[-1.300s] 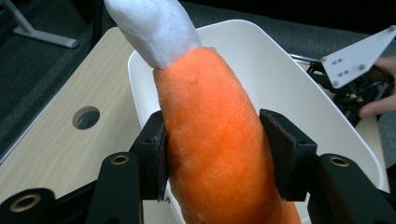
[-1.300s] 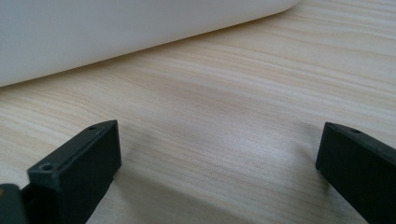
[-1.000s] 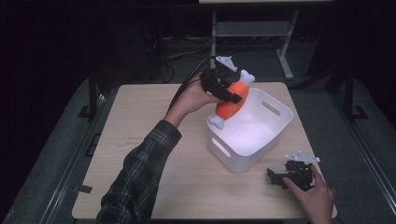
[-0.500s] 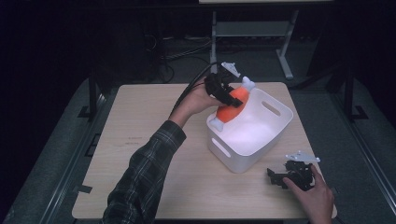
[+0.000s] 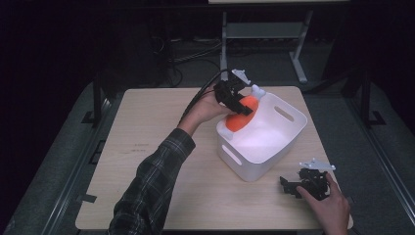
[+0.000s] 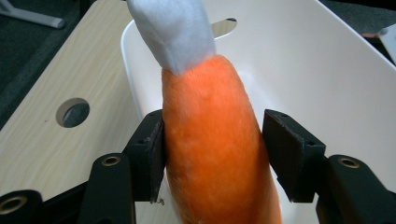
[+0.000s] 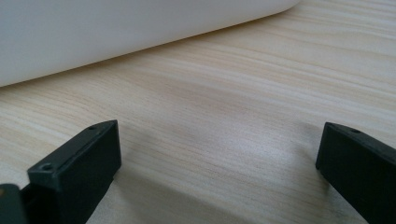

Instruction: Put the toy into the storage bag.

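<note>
- Sleeve [image 5: 147, 191] in dark plaid comes in at the near edge of the high view, the person's left forearm reaching forward across the tabletop [image 5: 147, 147].
- At the near right corner the right hand [image 5: 330, 208] rests on the tabletop with the right gripper [image 5: 288, 186] in it; its fingers [image 7: 79, 168] stand wide apart with bare wood between them, holding nothing, as the right gripper view shows.
- Just beyond those fingers lies the white bin [image 5: 264, 161], its near wall a pale band across the top of the right gripper view; it stands turned at an angle on the right half of the tabletop, with slot handles cut in its walls.
- The orange plush toy [image 6: 210, 140] with a white tip hangs over the bin's left rim, partly inside the bin; the white tip points to the far side.
- The left gripper [image 5: 242, 108] is over that rim with the toy between its fingers [image 6: 149, 149]. One pad lies against the orange plush, the other stands clear of it with a gap showing, so the grasp is released; the jaws have just been opening.
- A round hole [image 6: 74, 112] in the tabletop shows beside the bin in the left gripper view.
- Farther off, the gripper's black cable [image 5: 200, 93] trails over the far edge toward a dark floor and a grey metal stand [image 5: 264, 34].
</note>
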The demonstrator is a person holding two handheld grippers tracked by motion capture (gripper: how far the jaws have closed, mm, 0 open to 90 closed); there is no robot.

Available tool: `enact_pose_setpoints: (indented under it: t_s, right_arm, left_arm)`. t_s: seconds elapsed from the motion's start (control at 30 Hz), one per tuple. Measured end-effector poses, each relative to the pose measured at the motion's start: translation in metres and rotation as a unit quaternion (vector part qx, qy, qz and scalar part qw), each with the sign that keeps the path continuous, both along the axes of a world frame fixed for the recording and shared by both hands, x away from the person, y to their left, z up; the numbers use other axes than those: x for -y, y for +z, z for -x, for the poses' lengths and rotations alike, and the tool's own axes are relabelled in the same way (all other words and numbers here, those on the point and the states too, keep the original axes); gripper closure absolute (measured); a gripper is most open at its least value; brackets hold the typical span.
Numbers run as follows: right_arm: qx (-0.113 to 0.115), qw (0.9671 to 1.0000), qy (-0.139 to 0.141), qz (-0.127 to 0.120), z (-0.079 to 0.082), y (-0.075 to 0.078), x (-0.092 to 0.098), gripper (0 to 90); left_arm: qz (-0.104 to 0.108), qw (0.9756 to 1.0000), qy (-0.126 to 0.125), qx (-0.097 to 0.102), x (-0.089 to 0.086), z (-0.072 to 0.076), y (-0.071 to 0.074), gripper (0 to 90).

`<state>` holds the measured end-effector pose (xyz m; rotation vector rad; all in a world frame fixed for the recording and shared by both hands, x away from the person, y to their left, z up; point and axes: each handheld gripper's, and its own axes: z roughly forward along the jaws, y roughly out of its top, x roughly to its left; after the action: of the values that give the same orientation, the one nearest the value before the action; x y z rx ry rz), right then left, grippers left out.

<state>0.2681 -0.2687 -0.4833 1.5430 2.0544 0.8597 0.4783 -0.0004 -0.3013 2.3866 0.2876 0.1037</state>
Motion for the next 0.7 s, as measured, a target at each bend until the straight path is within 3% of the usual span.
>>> enact_pose_setpoints:
  t_s: [0.37,0.7]
  right_arm:
    - [0.0,1.0,0.0,0.0,0.0,0.0,0.0,0.0]
    - [0.001,1.0,0.0,0.001,0.0,0.0,0.0,0.0]
  left_arm:
    - [0.008,1.0,0.005,0.001,-0.005,0.002,0.003,41.9]
    - [0.021,0.9997,0.014,0.002,-0.021,0.009,0.006,41.4]
